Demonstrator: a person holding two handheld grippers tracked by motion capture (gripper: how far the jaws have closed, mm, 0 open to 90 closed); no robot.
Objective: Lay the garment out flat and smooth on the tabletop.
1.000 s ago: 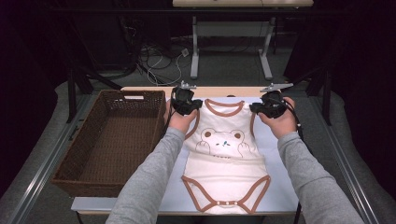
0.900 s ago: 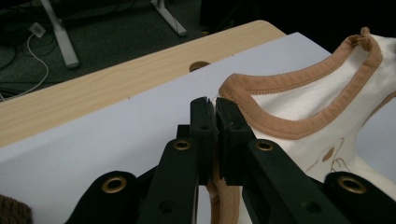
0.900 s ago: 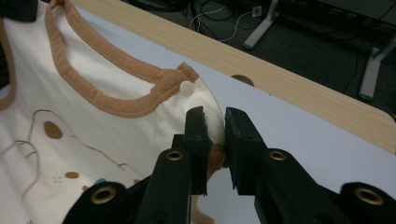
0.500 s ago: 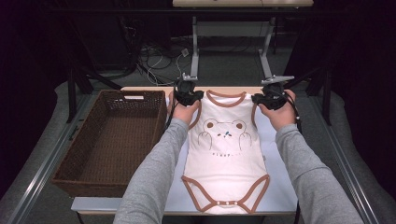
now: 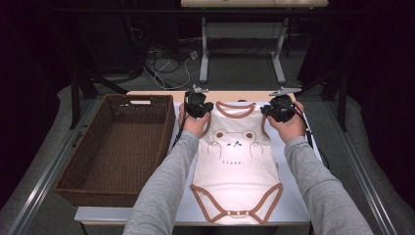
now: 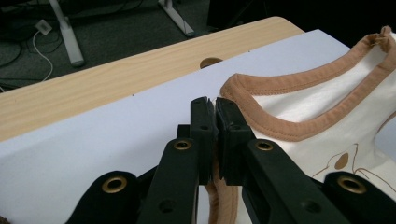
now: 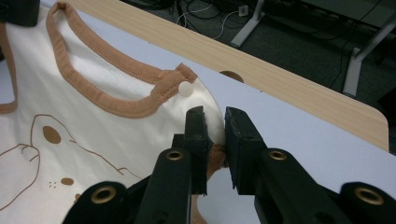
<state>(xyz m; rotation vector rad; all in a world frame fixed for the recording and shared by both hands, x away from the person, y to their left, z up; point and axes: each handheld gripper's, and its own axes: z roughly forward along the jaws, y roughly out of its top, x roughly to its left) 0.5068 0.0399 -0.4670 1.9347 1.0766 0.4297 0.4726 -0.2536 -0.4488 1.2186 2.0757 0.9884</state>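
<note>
High view: wicker basket (image 5: 115,147) sits beside the bodysuit (image 5: 237,166).
Both forearms reach forward; left gripper (image 6: 214,116) and right gripper (image 7: 215,126) pinch its shoulders.

Bright light is falling from above on the tabletop (image 5: 298,205), making it glow pale. The room around it is staying very dark. The high view is looking a little soft. Close-up tongs are looking sharp, floor behind blurry.
</note>
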